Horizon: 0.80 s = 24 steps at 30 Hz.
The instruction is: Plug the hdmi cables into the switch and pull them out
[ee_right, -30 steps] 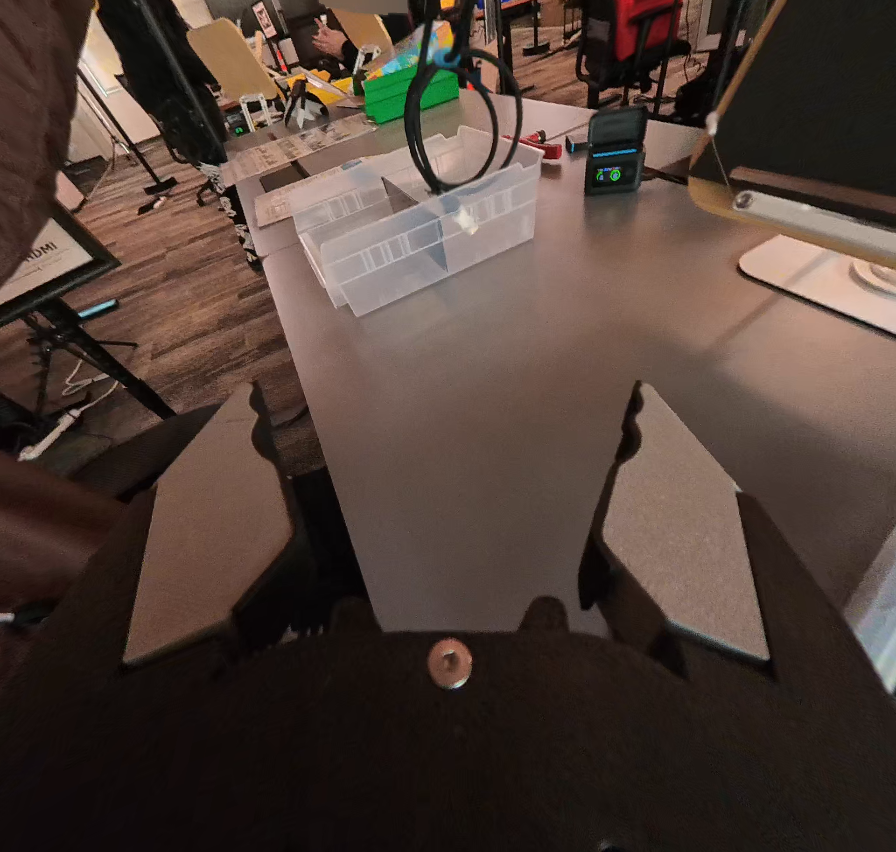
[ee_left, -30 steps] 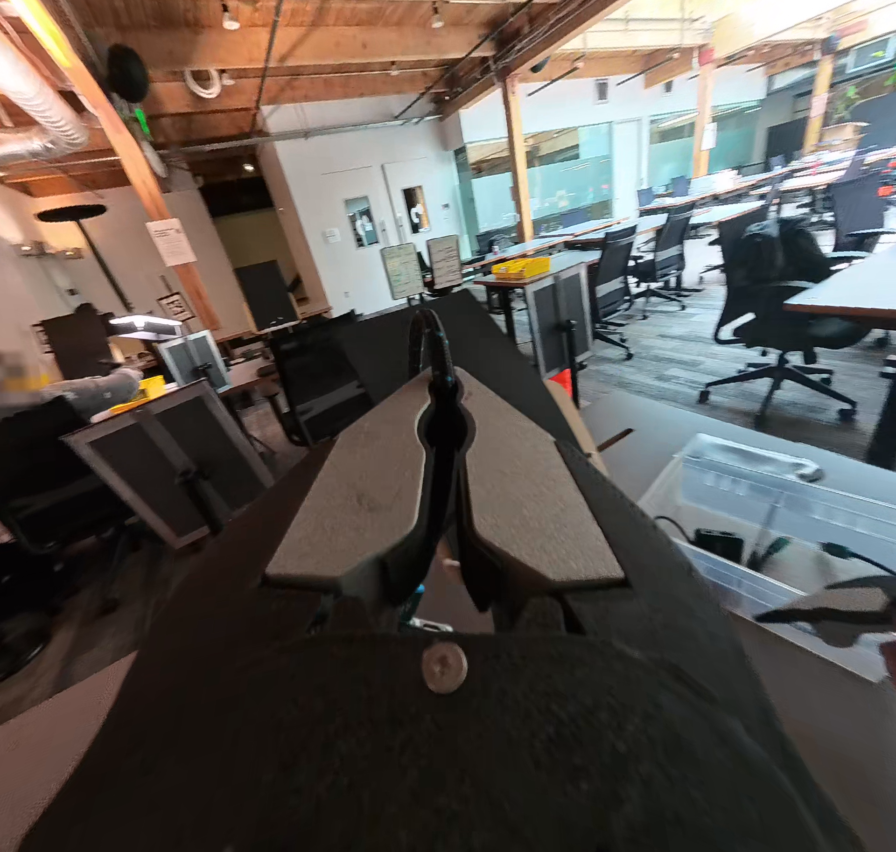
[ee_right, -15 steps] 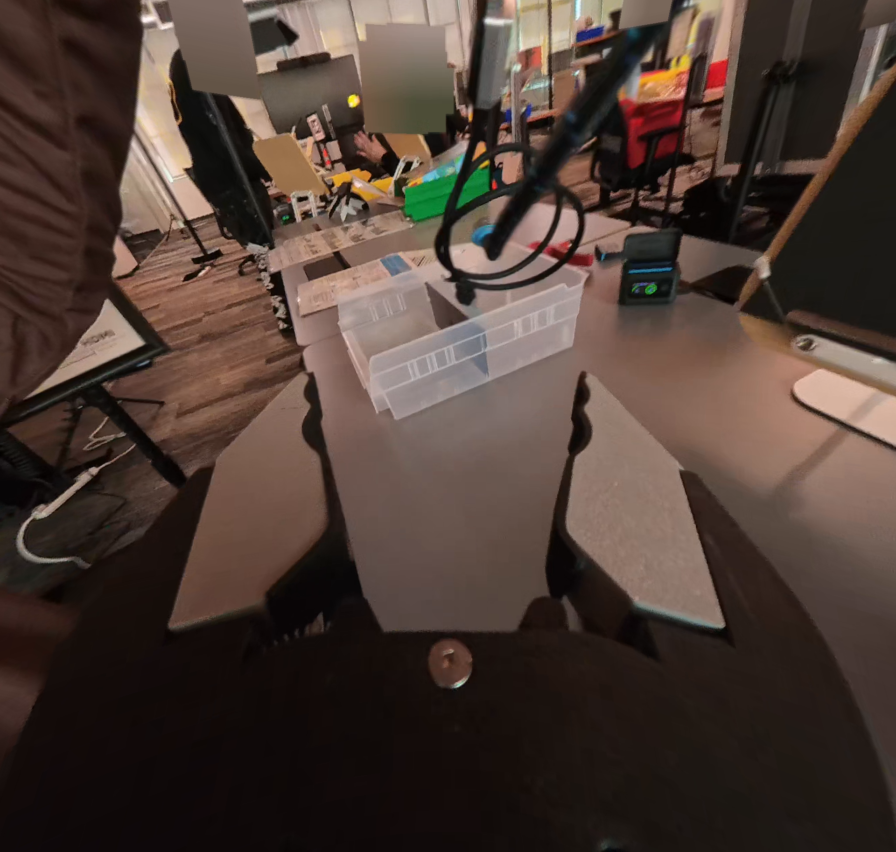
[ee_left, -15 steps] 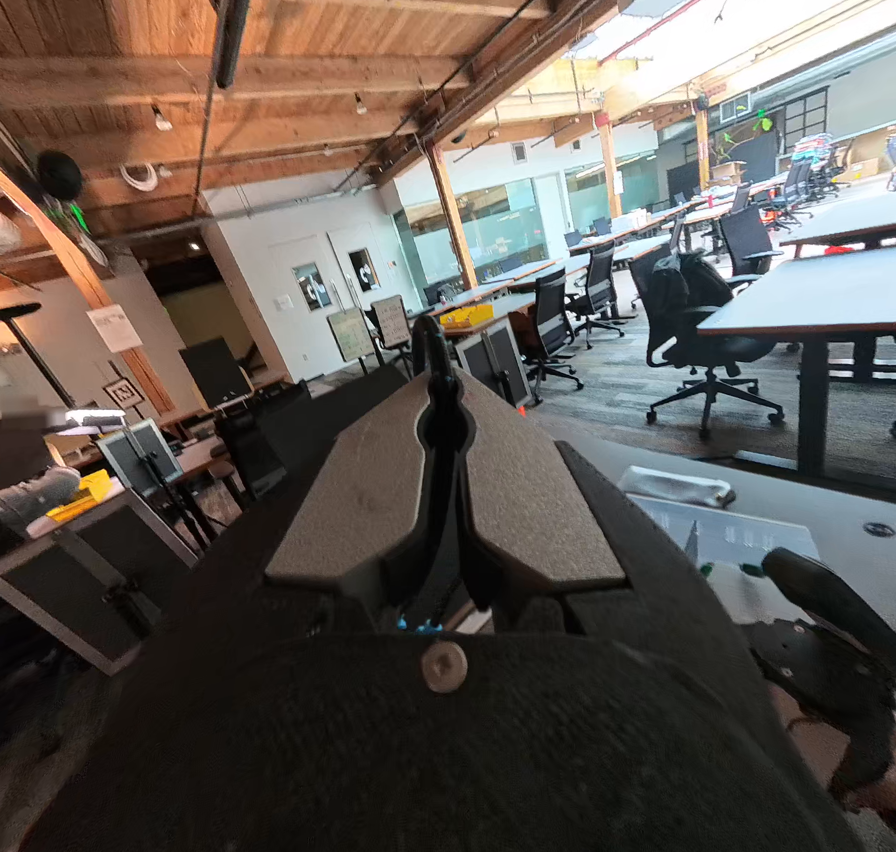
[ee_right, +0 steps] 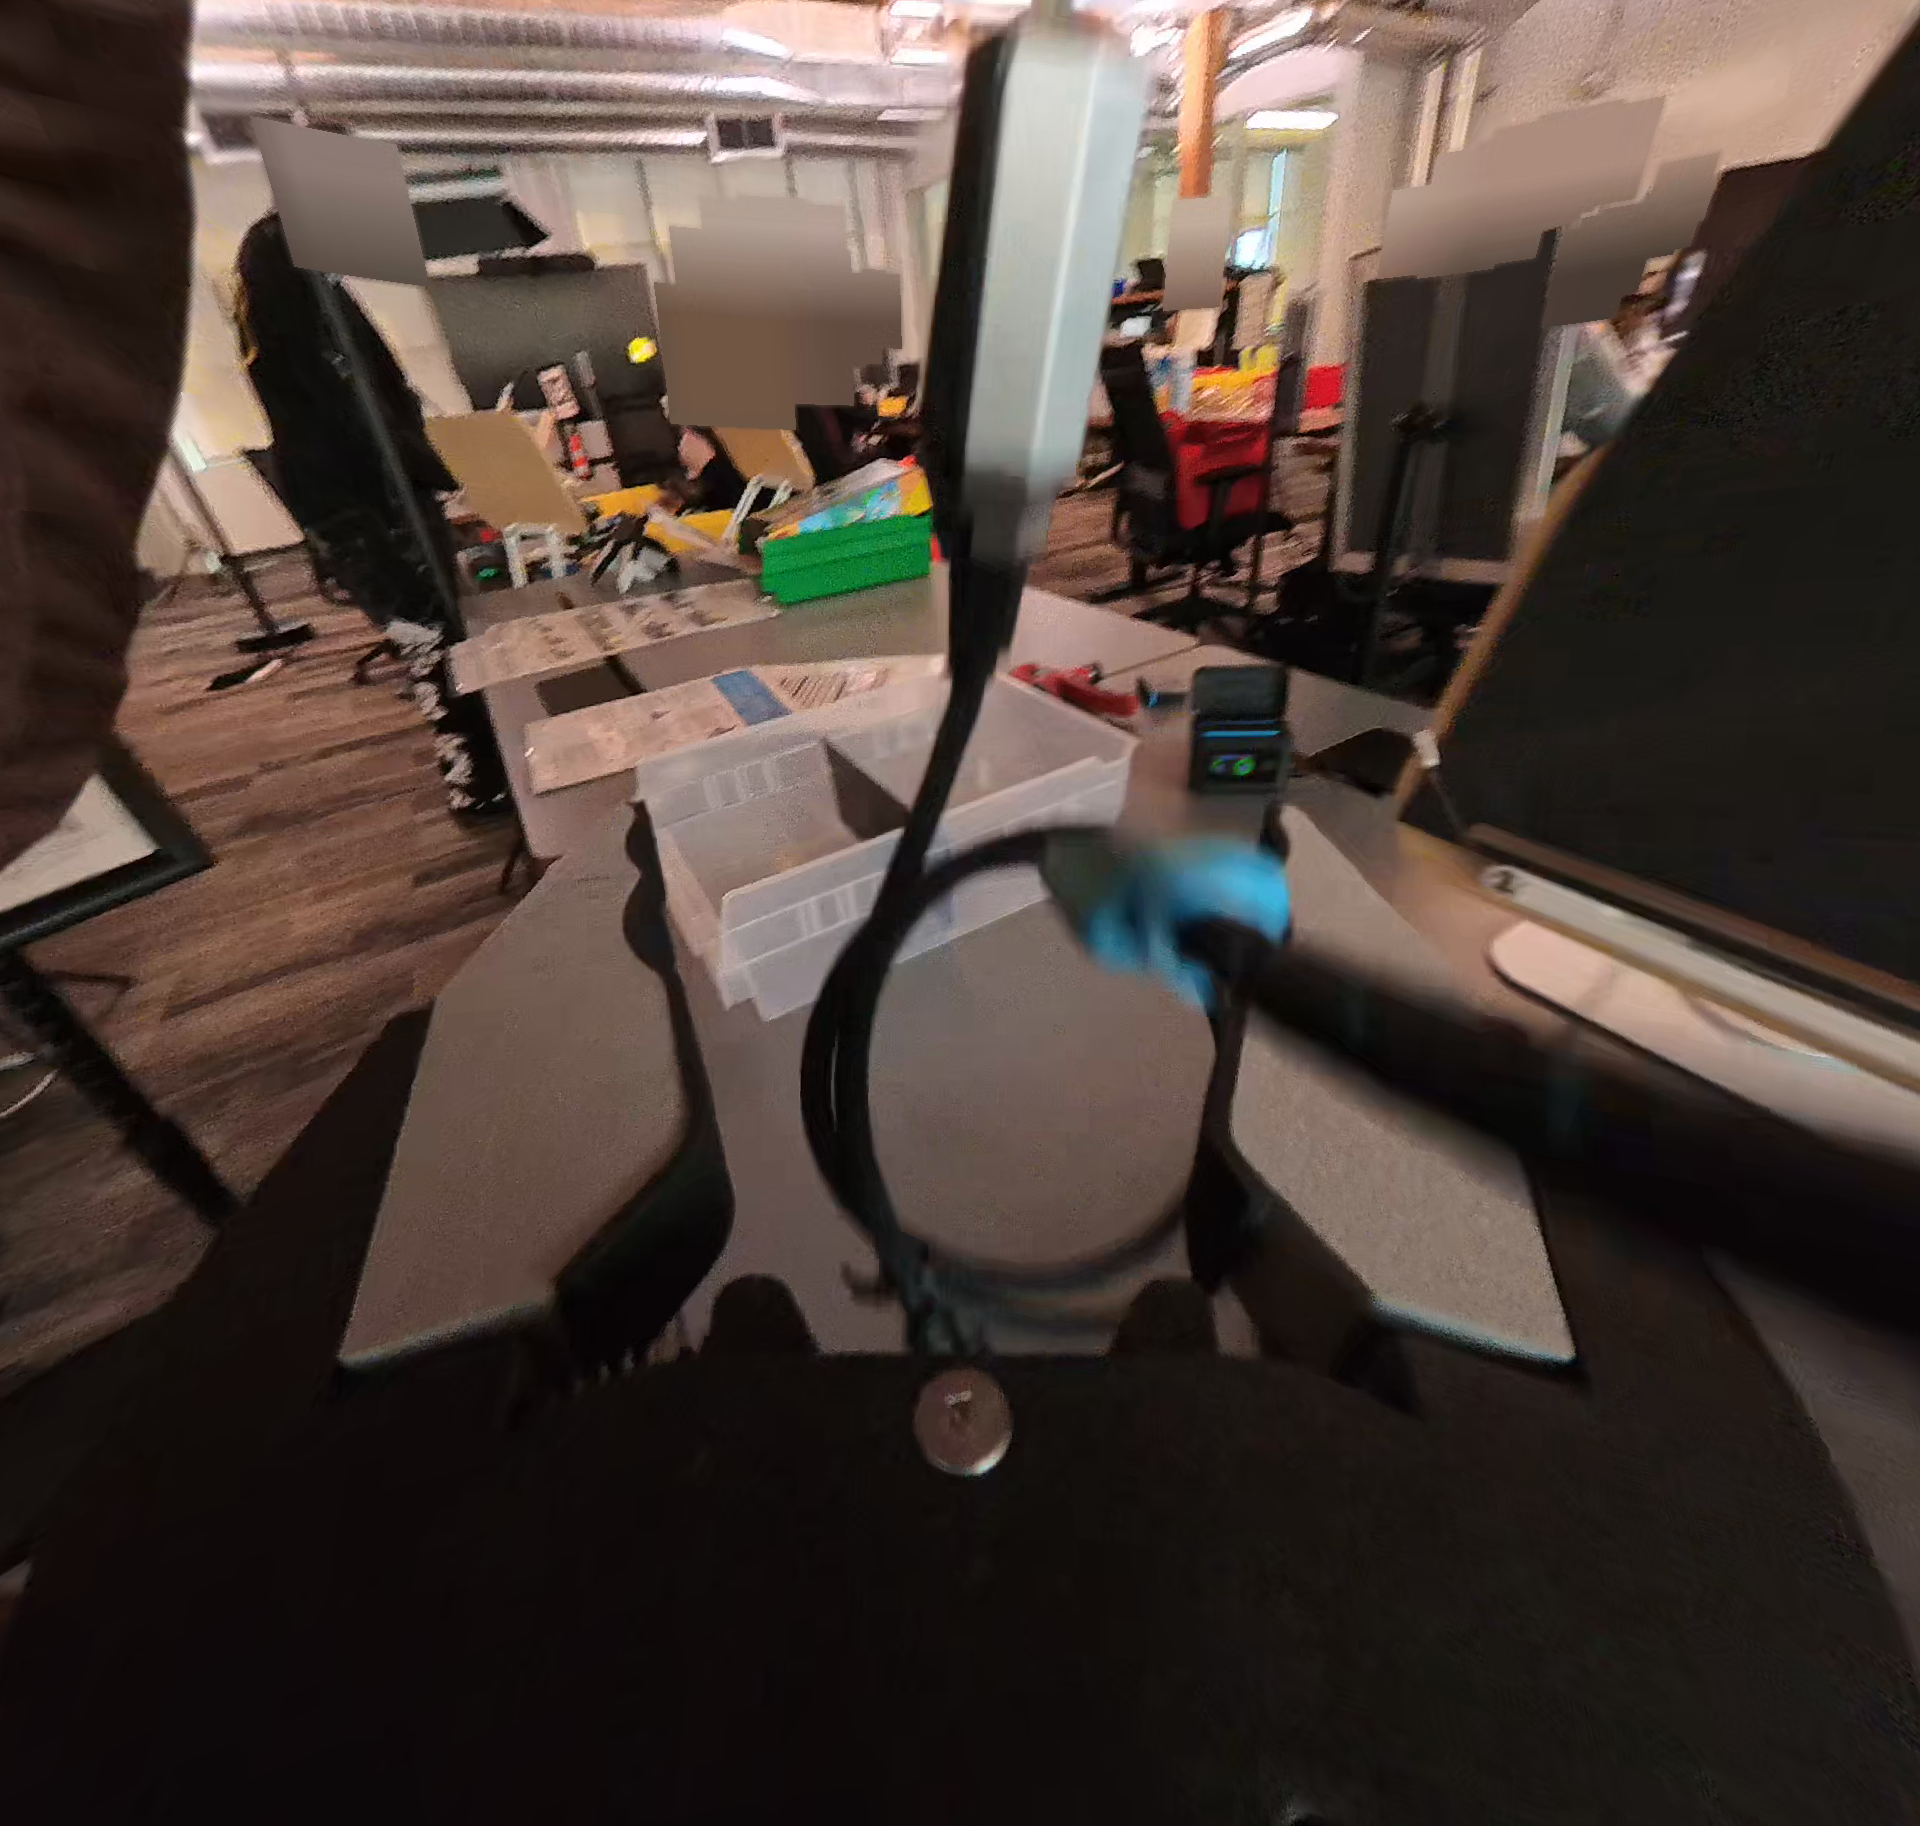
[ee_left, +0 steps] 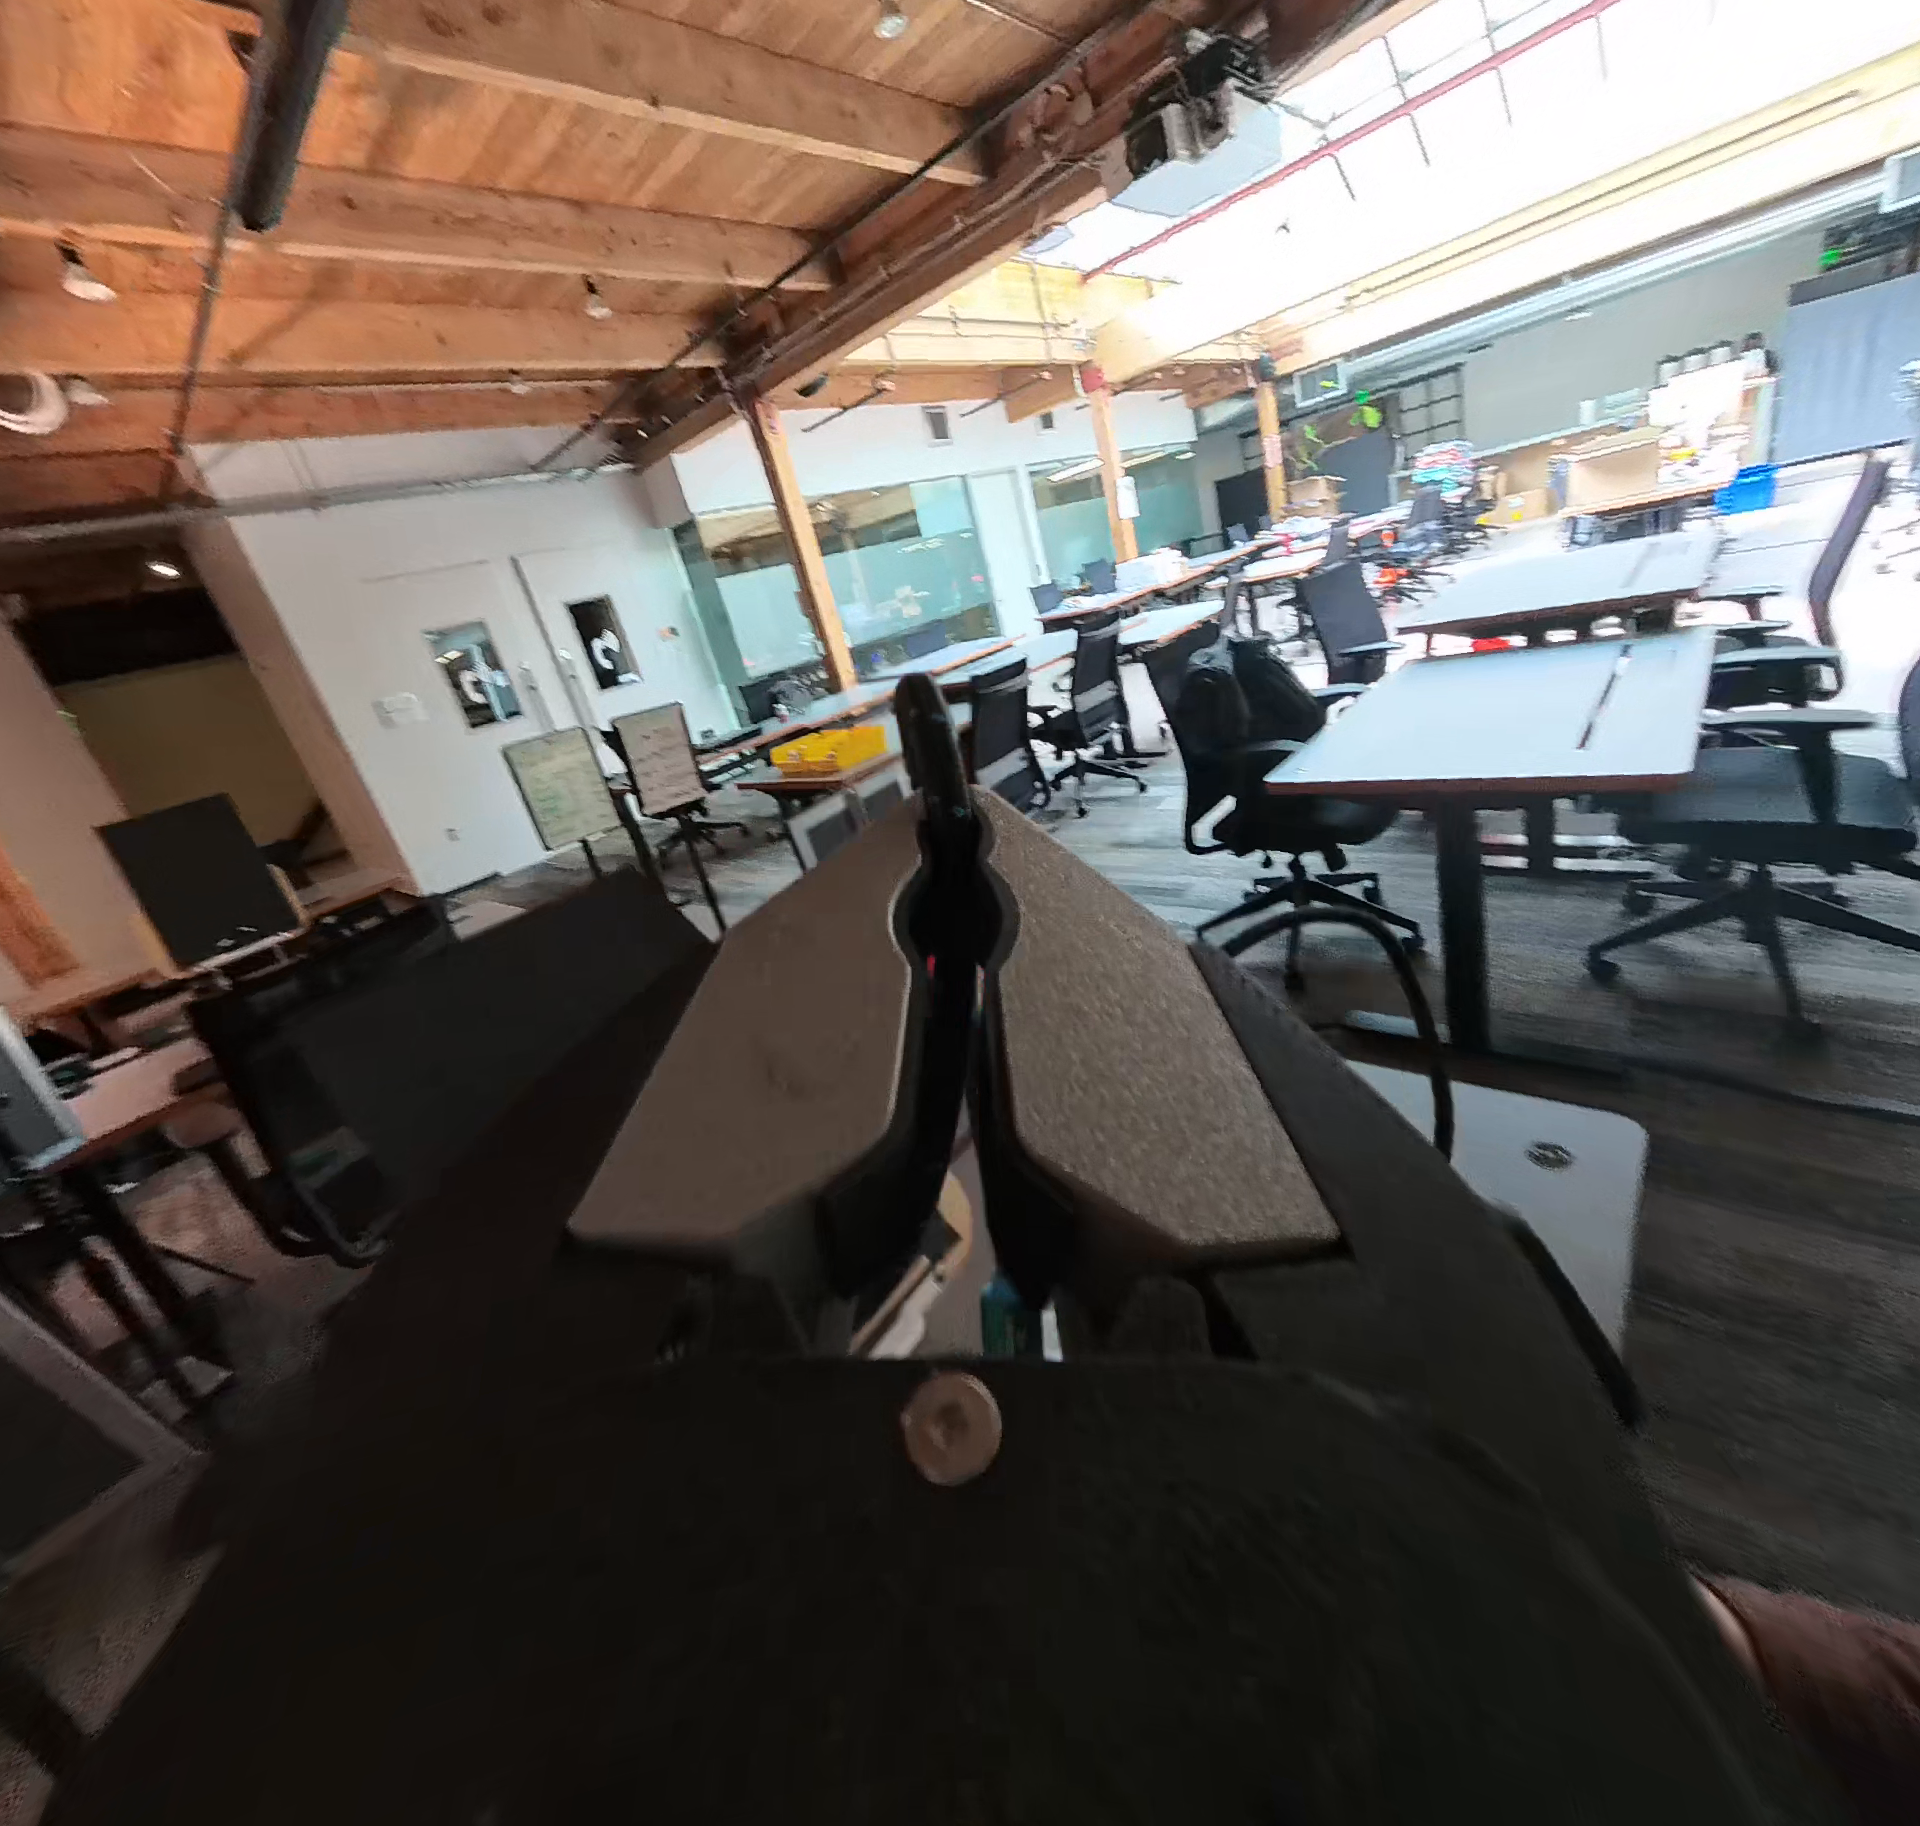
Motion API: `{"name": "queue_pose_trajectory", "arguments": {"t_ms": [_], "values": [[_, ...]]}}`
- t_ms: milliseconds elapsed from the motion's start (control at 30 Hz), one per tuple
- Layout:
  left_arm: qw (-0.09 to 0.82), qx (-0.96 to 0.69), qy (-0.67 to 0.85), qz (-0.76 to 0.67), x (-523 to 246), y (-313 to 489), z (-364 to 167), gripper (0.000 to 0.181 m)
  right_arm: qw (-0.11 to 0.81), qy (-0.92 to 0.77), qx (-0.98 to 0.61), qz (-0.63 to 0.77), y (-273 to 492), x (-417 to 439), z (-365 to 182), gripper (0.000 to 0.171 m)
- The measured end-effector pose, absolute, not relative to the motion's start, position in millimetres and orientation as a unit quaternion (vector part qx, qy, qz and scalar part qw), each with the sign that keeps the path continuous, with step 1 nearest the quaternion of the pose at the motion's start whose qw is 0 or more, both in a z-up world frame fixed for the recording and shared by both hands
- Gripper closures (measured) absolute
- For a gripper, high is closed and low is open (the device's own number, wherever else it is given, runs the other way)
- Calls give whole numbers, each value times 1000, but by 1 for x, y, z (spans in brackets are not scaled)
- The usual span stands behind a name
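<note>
Black cable (ee_left: 940, 903) is pinched in the closed left gripper (ee_left: 951, 955); its coil (ee_right: 997, 1070) hangs between the wide-open right gripper (ee_right: 956, 1080) fingers, silver switch (ee_right: 1049, 259) straight above, long axis vertical.

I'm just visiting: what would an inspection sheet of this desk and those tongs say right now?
Surface: grey desk, mostly bare.
Job's things: silver switch hanging in the air with its lead.
Clutter: clear divided bin, small black device, monitor foot.
Grippers: left tongs shut on the cable; right tongs open.
Cables: black cable coiled, blue tie.
Surroundings: open office, chairs, wooden ceiling.
</note>
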<state>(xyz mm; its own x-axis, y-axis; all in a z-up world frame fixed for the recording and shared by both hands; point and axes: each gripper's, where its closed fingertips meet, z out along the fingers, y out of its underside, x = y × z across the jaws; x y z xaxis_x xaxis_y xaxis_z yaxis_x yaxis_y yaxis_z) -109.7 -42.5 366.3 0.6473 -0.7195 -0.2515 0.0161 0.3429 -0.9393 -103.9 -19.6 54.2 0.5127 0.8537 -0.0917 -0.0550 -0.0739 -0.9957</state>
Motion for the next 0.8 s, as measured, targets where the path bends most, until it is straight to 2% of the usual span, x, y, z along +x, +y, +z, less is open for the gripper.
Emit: {"name": "queue_pose_trajectory", "arguments": {"t_ms": [133,200,233,267,300,400,500,633,700,800], "values": [[719,-531,358,-270,-99,-49,332,181,627,-288,-608,393,-18,-82,64,74],[704,-537,362,-292,-95,-51,318,181,636,-276,-605,391,-14,-74,64,97],[698,-538,362,-303,-94,-52,313,181,642,-270,-605,386,-11,-69,64,114],[697,-539,361,-306,-95,-51,308,181,652,-266,-599,381,-9,-64,64,138],[698,-540,359,-303,-97,-48,305,181,660,-269,-585,387,-9,-62,65,145],[691,-555,352,-300,-112,-28,286,181,640,-288,-572,425,-11,-64,57,149],[649,-610,345,-295,-133,12,240,174,592,-279,-599,461,2,-69,30,151],[635,-656,318,-255,-172,48,180,129,546,-227,-610,528,24,-64,-3,154],[623,-670,323,-243,-184,45,148,127,542,-217,-621,523,31,-63,-16,154],[595,-686,354,-224,-191,29,87,135,547,-205,-631,511,39,-62,-26,154]]}}
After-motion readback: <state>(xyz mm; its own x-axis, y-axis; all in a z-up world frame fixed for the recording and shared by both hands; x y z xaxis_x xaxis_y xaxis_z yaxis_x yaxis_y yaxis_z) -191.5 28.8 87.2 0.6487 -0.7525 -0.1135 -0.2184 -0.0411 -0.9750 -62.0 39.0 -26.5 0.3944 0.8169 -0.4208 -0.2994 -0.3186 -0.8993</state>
